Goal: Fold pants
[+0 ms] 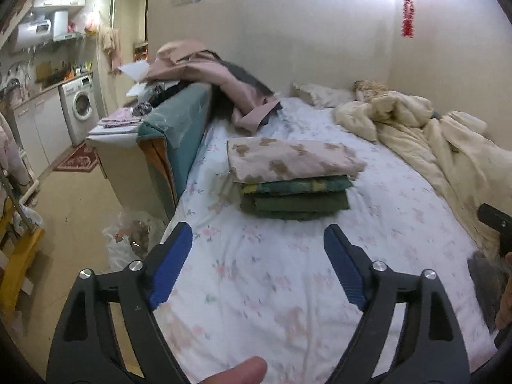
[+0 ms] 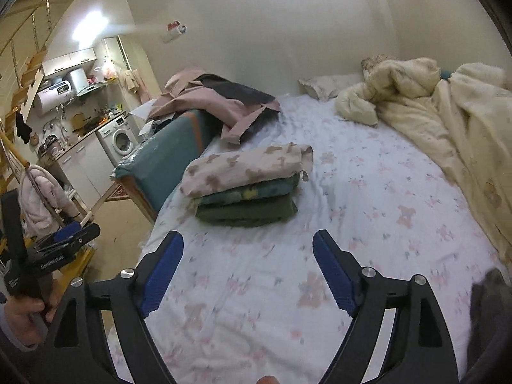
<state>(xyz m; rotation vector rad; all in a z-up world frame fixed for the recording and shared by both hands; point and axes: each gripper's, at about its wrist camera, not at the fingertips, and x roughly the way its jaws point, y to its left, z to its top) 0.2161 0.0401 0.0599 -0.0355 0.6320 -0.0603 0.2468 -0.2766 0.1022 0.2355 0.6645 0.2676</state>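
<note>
Left gripper (image 1: 257,240): jaws wide apart, nothing between the blue pads (image 1: 169,267); it hangs over bare sheet at the near end of the bed. Also seen at the left edge of the right wrist view, gripped by a hand (image 2: 28,307).
Right gripper (image 2: 248,246): jaws wide apart, empty; it hangs over the sheet, short of the stack. A black part of it shows at the right edge of the left wrist view.
Bed (image 1: 288,288): white sheet with a pale floral print, lightly creased.
Stack (image 1: 292,180): folded clothes piled neatly near the bed's left edge, ahead of both grippers and apart from them.
Top layer (image 2: 246,168): pinkish-beige fabric with brown bear shapes, folded flat, resting on the others.
Lower layers (image 2: 246,206): a teal and yellow patterned piece over dark green folded pieces; which are pants cannot be told.
Grey cloth (image 2: 486,307): blurred, at the near right edge of the bed, beside the right gripper.
Duvet (image 1: 425,131): cream, crumpled along the right side.
Loose clothes (image 1: 211,80): pink and dark garments heaped over the teal footboard (image 1: 179,121) to the left.
Background: washing machine (image 1: 80,105) under a counter, far left.
</note>
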